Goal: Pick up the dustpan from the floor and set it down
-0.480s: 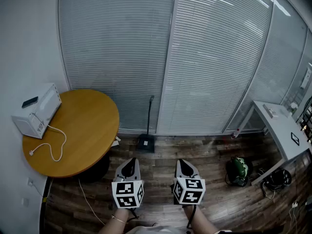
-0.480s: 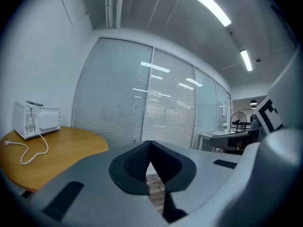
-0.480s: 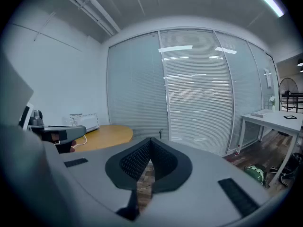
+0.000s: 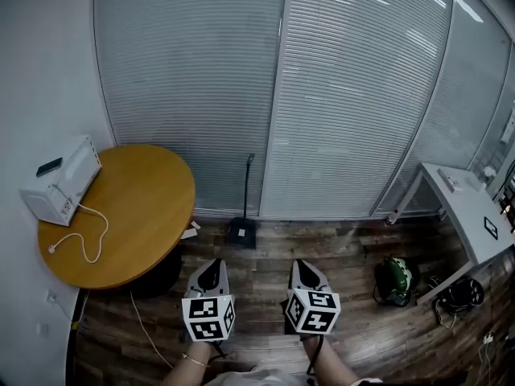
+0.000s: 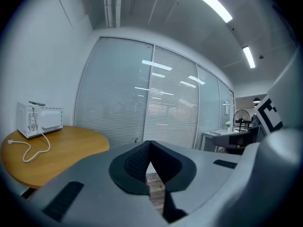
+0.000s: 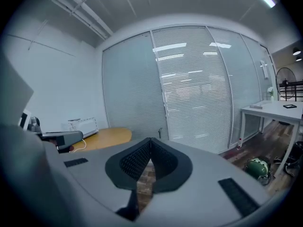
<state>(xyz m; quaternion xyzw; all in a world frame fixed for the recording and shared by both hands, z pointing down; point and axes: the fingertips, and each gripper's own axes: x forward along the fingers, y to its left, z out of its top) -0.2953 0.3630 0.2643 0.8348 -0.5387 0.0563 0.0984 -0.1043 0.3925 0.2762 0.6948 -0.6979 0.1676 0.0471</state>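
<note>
Ahead, seemingly black dustpan, tall upright handle, left claw and right claw pressed together

A: How is the room lit?
B: Evenly, by ceiling strips; their glare is mirrored on the blinds.
A: Any shadows?
B: A soft one is cast under the table; the floor is seen dim.
A: And sharpness?
B: Straight lines are bent at the edges, corners are blacked out in both gripper views, and the nearest foreground is blurred.
</note>
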